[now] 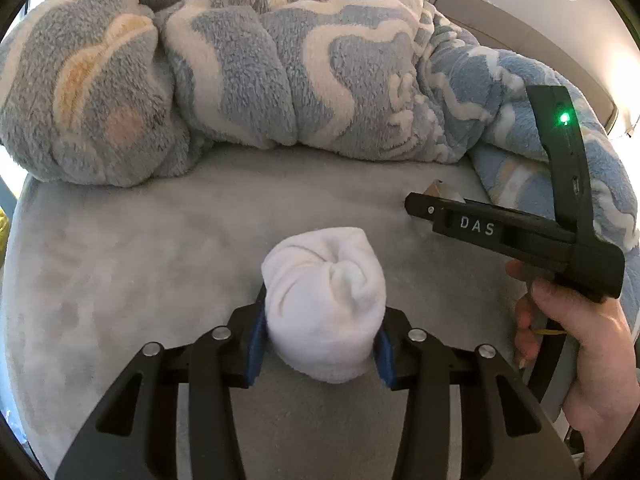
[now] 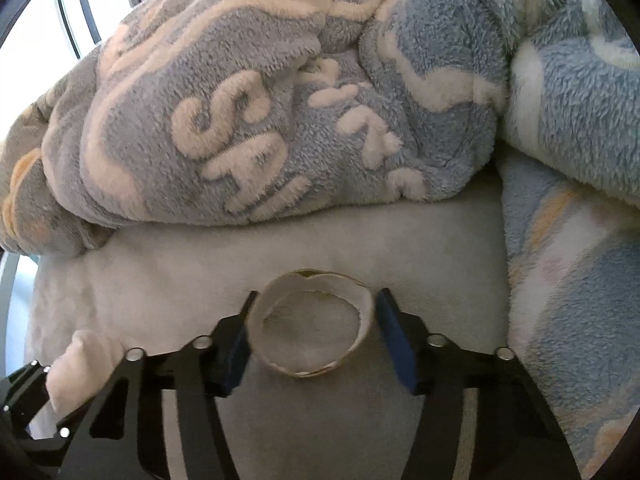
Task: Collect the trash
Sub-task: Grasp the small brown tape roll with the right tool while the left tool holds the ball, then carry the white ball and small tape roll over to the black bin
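Observation:
A balled white sock [image 1: 324,304] rests on the grey bed sheet [image 1: 160,248] in the left wrist view. My left gripper [image 1: 322,320] is shut on it, with a blue pad pressing each side. In the right wrist view a short cardboard tube [image 2: 312,370], seen end-on, sits between the blue pads of my right gripper [image 2: 316,304]. Both pads touch its rim and the ring looks slightly squashed. From the left wrist view, the right gripper [image 1: 418,203] reaches in from the right, held by a hand [image 1: 580,344], with a corner of the cardboard tube [image 1: 434,189] showing behind its tip.
A bunched blue-and-cream fleece blanket [image 1: 280,80] fills the back and right side of the bed [image 2: 560,260]. A pale soft lump [image 2: 80,368] lies at the lower left of the right wrist view beside black gripper parts. A headboard [image 1: 520,28] runs behind the blanket.

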Available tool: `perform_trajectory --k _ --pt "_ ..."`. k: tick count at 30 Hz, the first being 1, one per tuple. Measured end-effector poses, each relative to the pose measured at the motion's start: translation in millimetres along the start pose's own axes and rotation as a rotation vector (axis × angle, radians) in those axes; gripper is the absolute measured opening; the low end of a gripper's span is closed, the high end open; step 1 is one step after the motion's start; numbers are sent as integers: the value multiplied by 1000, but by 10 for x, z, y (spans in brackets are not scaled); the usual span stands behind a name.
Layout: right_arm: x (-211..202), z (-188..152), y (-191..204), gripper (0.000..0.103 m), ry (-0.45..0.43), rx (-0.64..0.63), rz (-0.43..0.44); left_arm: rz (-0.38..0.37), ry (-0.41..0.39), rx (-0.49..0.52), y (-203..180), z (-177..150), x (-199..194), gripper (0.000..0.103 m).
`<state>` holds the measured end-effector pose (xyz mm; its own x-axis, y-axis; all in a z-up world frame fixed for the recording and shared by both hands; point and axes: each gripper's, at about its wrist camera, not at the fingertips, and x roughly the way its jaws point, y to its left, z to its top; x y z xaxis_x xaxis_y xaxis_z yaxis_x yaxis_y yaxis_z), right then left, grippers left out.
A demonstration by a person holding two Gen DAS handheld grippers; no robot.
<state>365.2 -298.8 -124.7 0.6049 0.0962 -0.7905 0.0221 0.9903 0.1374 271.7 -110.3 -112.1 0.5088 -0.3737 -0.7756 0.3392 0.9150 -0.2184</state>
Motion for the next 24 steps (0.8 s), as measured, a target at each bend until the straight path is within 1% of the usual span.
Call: perform_trajectory --k 4,7,8,9,15,21,24 --pt "-90 71 -31 52 -7 -10 18 10 -13 -2 15 -8 -88 47" --pt "-132 38 -5 52 -13 -19 19 14 -29 1 9 -12 -186 47" --pt "-249 -74 -71 52 -15 -17 22 17 -34 1 9 -15 -214 47" --pt "-318 -105 -112 52 -18 -16 25 18 -40 -2 11 -22 -248 47" --pt "-685 -73 -71 52 -54 -32 41 23 -53 -6 -40 -76 -404 47" --pt "-989 -212 -63 52 -78 -24 69 35 -56 -1 -81 -216 -559 47" --pt "-1143 -356 -22 52 -87 -26 85 45 -55 -5 -72 -312 -660 47"
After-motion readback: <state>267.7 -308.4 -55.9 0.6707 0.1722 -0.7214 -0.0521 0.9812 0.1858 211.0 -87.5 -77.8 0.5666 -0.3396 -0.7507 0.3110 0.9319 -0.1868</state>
